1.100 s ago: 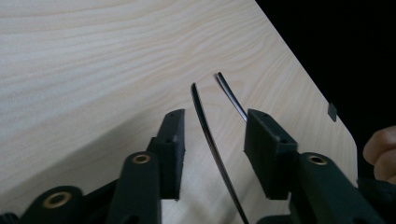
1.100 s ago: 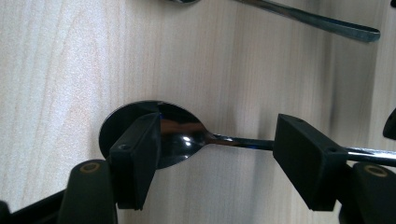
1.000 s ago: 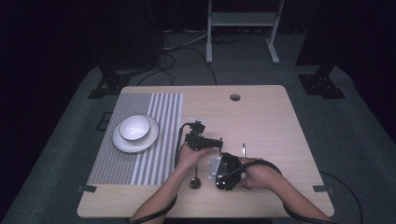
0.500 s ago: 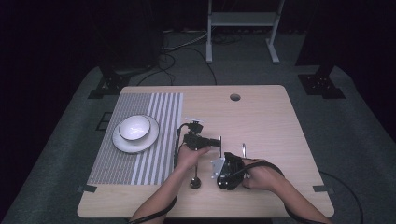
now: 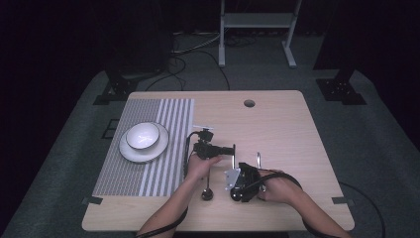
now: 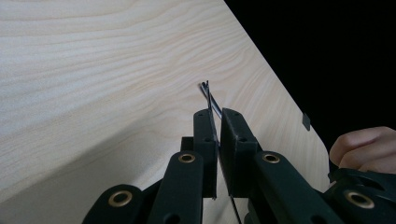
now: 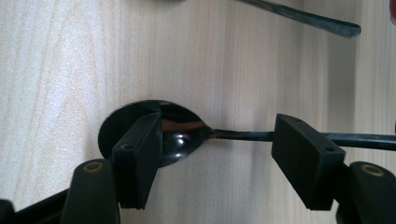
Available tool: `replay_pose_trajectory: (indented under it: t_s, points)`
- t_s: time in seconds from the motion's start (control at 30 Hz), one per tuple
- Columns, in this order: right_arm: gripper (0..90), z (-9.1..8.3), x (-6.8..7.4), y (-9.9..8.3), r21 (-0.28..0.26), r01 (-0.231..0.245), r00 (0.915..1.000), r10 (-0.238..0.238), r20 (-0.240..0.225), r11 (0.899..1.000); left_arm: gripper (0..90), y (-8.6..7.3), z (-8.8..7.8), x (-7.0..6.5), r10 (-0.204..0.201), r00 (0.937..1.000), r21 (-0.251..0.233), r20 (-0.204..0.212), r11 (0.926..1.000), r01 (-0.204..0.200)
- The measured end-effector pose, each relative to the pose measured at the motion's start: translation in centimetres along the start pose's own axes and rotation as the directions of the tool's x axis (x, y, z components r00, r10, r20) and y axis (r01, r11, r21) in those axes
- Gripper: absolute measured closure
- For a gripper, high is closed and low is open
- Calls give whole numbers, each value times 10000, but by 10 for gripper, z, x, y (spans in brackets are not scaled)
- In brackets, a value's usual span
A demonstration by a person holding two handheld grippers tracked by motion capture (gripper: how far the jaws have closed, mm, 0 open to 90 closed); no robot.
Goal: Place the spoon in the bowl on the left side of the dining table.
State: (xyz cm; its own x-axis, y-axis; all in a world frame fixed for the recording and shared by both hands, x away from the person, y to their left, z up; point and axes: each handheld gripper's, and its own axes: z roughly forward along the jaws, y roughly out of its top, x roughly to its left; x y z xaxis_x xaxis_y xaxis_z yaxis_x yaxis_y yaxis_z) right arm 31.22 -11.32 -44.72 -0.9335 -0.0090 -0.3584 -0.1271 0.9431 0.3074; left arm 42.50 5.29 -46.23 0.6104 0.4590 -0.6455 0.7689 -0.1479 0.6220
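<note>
Striped grey-white mat (image 5: 148, 144); white bowl (image 5: 142, 135)

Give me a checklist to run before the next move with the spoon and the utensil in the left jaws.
1. Left gripper grip: its jaws have just been closing and now pinch the thin metal utensil edge-on: ok.
2. Utensil lifted off the table: cannot tell.
3. Right gripper jaws open: ok.
4. Right jaws set across the spoon handle: not ok; the spoon lies lengthways along the gap, its bowl end behind one jaw.
5. Plate with bowl sits on the placemat, apart from both hands: ok.
</note>
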Motion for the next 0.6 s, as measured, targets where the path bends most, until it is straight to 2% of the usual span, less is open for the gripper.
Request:
replay_pose_trajectory:
  t_s: [0.2,0.6]
  points:
    - [325,0,1,0,-20,72,9999,-72,88,10000,860,0,-1,1,41,9999,26,110,10000,-42]
    - [329,-1,4,-1,-116,196,9995,-193,247,9997,868,-2,-4,2,-158,9992,-175,356,9997,165]
